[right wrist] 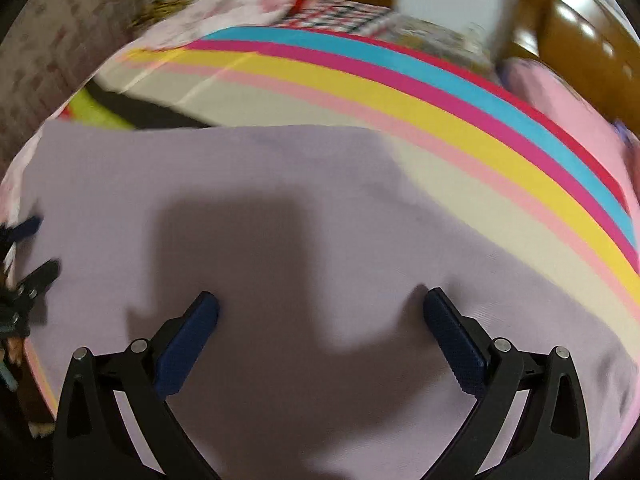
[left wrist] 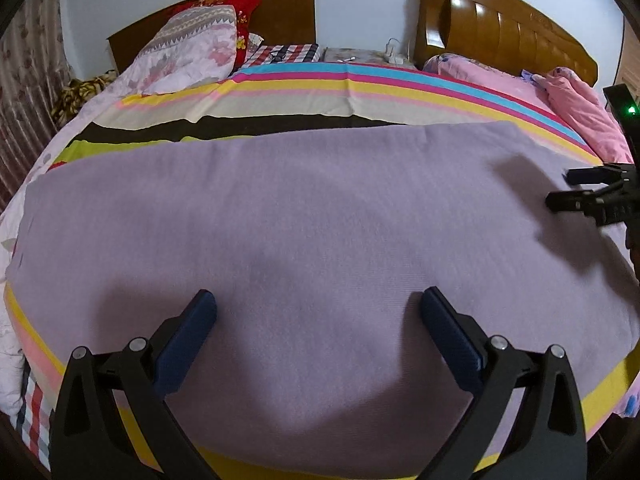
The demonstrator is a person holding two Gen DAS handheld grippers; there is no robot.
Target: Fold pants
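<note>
With both jaws spread wide and empty, the left gripper [left wrist: 318,300] and right gripper [right wrist: 320,300] hover over the lilac pants [left wrist: 300,220], which lie flat across the striped sheet [left wrist: 360,84] on the bed. The fold looks unstarted; next, each should pinch an edge.

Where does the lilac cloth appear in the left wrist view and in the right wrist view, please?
Left wrist view: the lilac cloth fills the middle and lower picture, lying flat under the open left gripper.
Right wrist view: it fills the lower left and centre, under the open right gripper.
Shared landmark: the striped sheet, whose yellow, pink and blue bands run beyond the cloth's far edge in both views.
</note>
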